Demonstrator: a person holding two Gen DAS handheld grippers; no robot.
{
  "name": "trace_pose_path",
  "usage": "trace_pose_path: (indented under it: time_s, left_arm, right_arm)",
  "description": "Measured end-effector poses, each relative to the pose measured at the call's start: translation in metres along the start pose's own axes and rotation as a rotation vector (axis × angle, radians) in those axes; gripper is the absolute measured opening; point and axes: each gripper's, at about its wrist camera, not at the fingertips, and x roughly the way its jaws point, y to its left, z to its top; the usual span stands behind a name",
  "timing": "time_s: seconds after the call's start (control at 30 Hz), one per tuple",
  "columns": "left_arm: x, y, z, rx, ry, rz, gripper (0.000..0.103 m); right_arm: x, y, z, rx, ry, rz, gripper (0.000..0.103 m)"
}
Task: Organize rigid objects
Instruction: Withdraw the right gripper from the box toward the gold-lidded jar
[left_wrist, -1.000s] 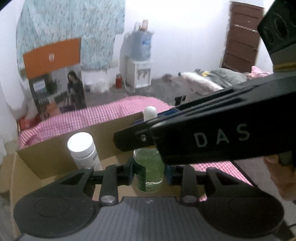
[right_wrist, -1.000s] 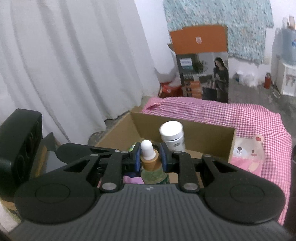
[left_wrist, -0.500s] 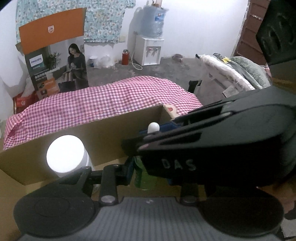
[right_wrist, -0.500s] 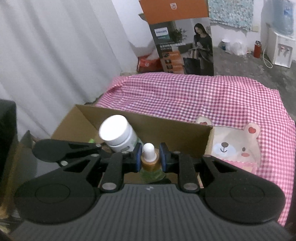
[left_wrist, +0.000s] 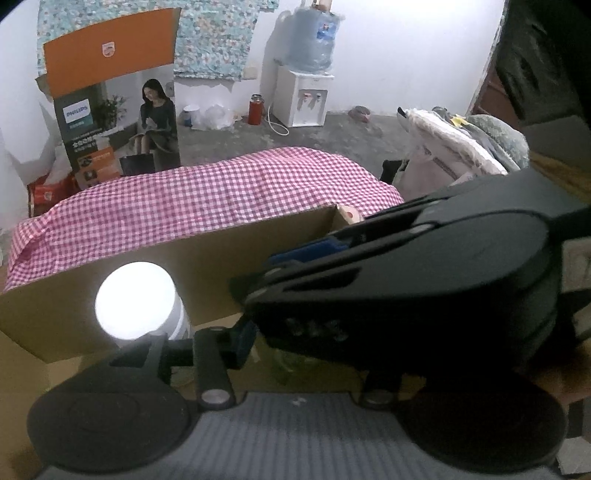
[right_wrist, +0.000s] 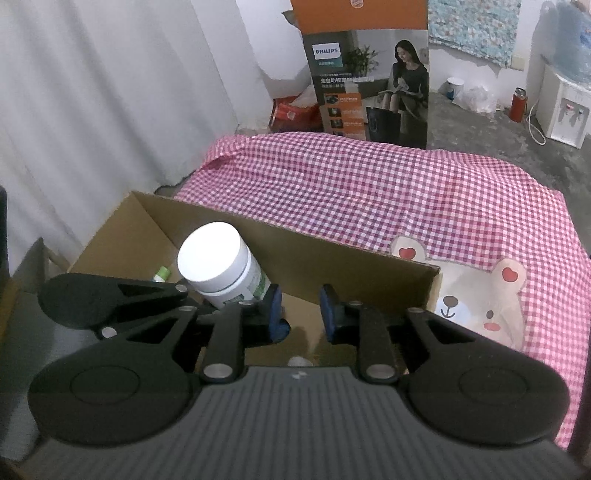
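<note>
My left gripper (left_wrist: 295, 354) hangs inside an open cardboard box (left_wrist: 221, 258) and its jaws are opening. Its left blue pad (left_wrist: 242, 343) stands clear of the green bottle (left_wrist: 291, 365), which shows dimly between the jaws. The black body of my right gripper (left_wrist: 424, 280) crosses that view and hides the other pad. My right gripper (right_wrist: 301, 314) is opening too, over the same box (right_wrist: 332, 258). The white tip of a dropper bottle (right_wrist: 297, 361) sits low between its pads, untouched. A white-capped jar (right_wrist: 221, 266) stands upright to the left, beside a finger of my left gripper (right_wrist: 110, 299).
A small green-and-white bottle (right_wrist: 161, 274) lies deeper in the box. The box rests on a pink checked cloth (right_wrist: 369, 184) with a bear print (right_wrist: 476, 295). Beyond it stand a tall printed carton (right_wrist: 369, 74) and a water dispenser (left_wrist: 303, 96). A white curtain (right_wrist: 92, 92) hangs to the left.
Both grippers sank into the box and then opened. The left let go of the green bottle and the right of the dropper bottle, which now sits lower between its pads.
</note>
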Motion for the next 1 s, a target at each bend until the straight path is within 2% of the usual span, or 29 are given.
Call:
trace_pose_path:
  time_s: [0.17,0.23,0.33,0.43,0.5,0.57,0.8,1.0]
  left_arm:
    - [-0.018,0.001,-0.001,-0.020,-0.027,-0.010,0.064]
    - [-0.029,0.000,-0.003,-0.024,-0.043,-0.019,0.068]
    - [-0.049,-0.004,-0.008,-0.005,-0.068,-0.025,0.074]
    - [-0.072,-0.011,-0.017,0.016,-0.092,-0.028,0.078]
    - [-0.089,-0.016,-0.025,0.035,-0.115,-0.030,0.082]
    - [-0.105,-0.020,-0.034,0.050,-0.133,-0.033,0.086]
    - [-0.154,-0.022,-0.075,0.047,-0.147,-0.048,0.091]
    - [-0.185,-0.007,-0.114,0.007,-0.135,-0.016,0.095]
  right_arm:
    - [-0.030,-0.004,-0.007,0.051,-0.084,0.014,0.038]
    - [-0.047,-0.003,-0.014,0.072,-0.133,0.020,0.050]
    - [-0.078,0.003,-0.031,0.100,-0.211,0.033,0.055]
    - [-0.111,0.011,-0.052,0.129,-0.298,0.054,0.073]
    - [-0.134,0.018,-0.069,0.132,-0.355,0.060,0.079]
    - [-0.152,0.026,-0.085,0.139,-0.391,0.065,0.081]
    - [-0.191,0.054,-0.139,0.163,-0.448,0.125,0.091]
    - [-0.199,0.081,-0.174,0.163,-0.435,0.177,0.092]
